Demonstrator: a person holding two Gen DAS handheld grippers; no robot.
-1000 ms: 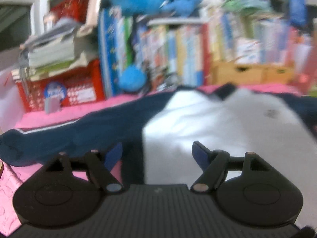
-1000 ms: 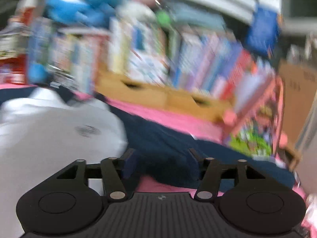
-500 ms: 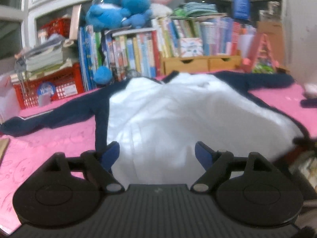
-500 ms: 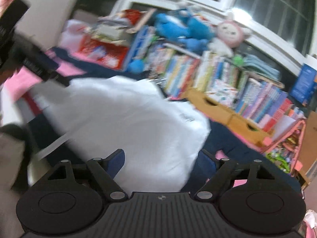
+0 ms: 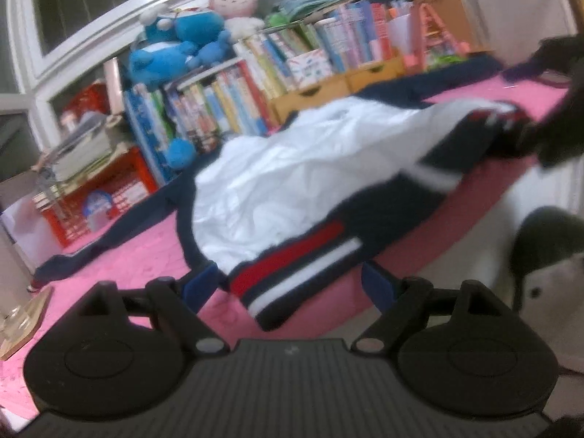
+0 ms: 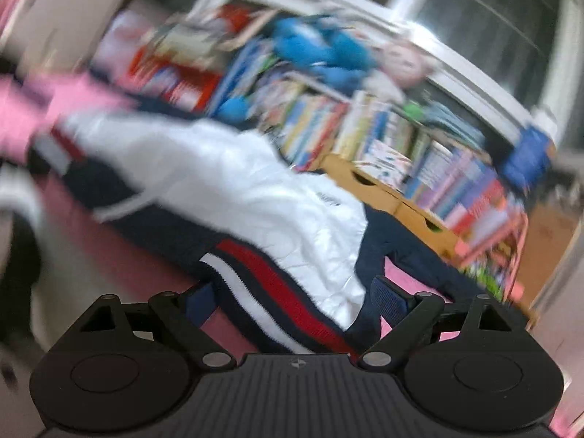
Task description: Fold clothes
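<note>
Garment: a white jacket [image 5: 292, 179] with navy sleeves and a red, white and navy striped hem lies spread on the pink table cover [image 5: 138, 255].
Left gripper [image 5: 290, 284]: jaws wide, having just been opening; the striped hem corner [image 5: 292, 277] lies between the blue fingers [image 5: 199, 284], with no pad pressing on it.
Right gripper [image 6: 292, 297]: jaws wide, having just been opening; the hem band [image 6: 262, 284] and white body run between the fingers [image 6: 387, 297], not gripped as far as the blurred view shows.
Beyond the fingers: a row of books [image 5: 292, 69] on wooden drawers [image 5: 328, 89], blue plush toys [image 5: 175, 51] on top.
Left of the left fingers: a red basket [image 5: 98, 197].
</note>
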